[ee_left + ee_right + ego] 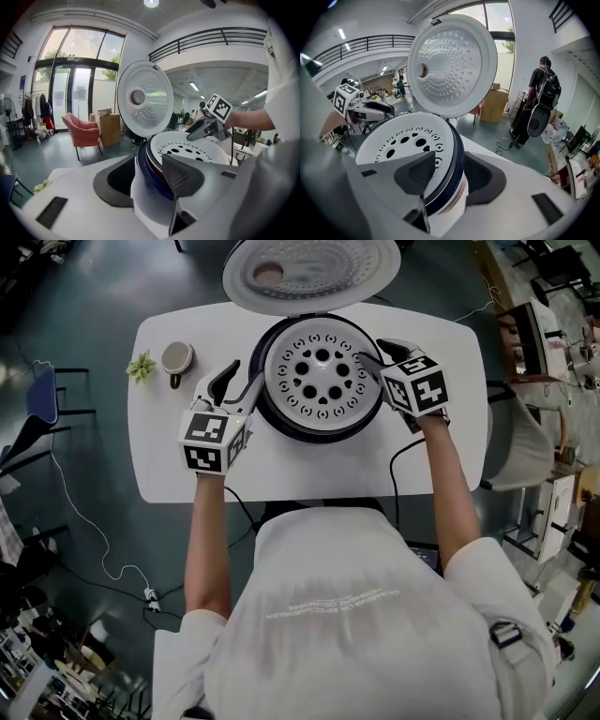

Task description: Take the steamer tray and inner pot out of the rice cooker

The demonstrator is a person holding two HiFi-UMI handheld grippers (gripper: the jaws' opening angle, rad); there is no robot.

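Steamer tray [322, 381] sits in rice cooker [309, 434]. I hold left gripper [242, 390] and right gripper [373, 357] astride its rim, jaws spread. Tray removal is outstanding.

Behind the dark-rimmed rice cooker [309, 434] an upright round white lid [314, 273] bars passage. A brown mug [176, 359] and green sprig [142, 366] stand left.

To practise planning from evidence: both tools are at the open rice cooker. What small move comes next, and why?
Probably close both tools on the steamer tray. The left tool and right tool stand open astride its rim, one jaw over it, and it sits unlifted in the rice cooker.
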